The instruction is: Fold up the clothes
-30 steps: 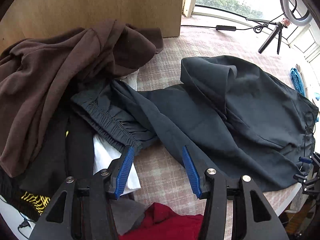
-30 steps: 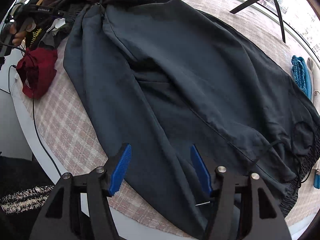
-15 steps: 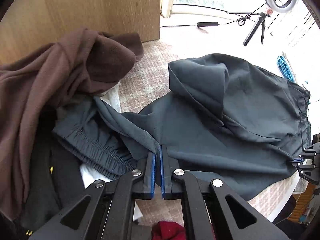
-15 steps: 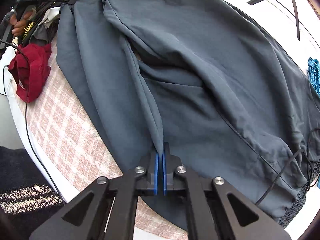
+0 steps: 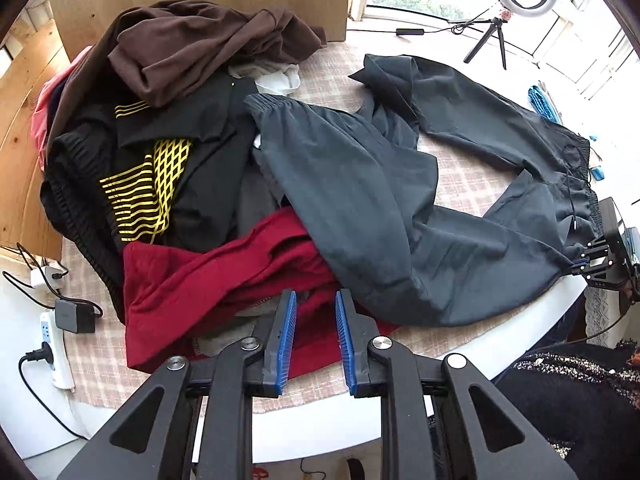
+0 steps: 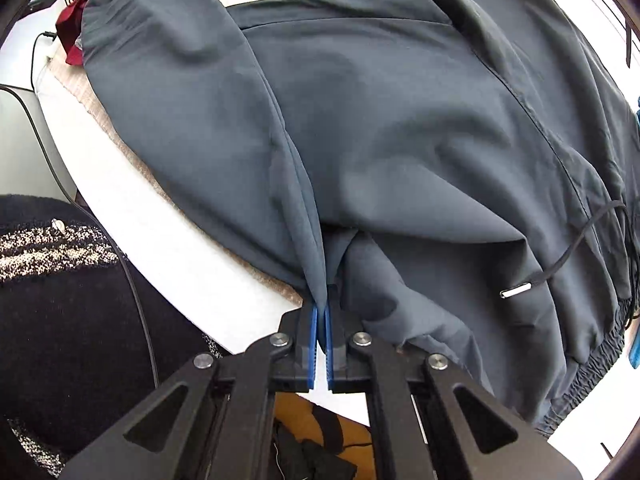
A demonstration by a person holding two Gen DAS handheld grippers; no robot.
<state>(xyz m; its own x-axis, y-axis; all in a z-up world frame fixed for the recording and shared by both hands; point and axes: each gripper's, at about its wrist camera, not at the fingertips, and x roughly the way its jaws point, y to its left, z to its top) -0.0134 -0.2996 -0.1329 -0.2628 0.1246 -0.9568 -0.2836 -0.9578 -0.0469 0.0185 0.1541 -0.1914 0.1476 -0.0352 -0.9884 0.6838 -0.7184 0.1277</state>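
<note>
Left wrist view: left gripper (image 5: 316, 340), jaws opening and empty, above red garment (image 5: 208, 280); grey trousers (image 5: 380, 220) spread across checked tablecloth (image 5: 468, 184). Right wrist view: right gripper (image 6: 321, 344) clenched on a trouser fold (image 6: 316, 272) at the table edge (image 6: 168, 256).

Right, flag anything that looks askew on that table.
The dark grey trousers lie twisted: one leg is draped over the red garment in the heap, and a pinch of fabric by the waistband is dragged past the table edge in the right gripper.
</note>
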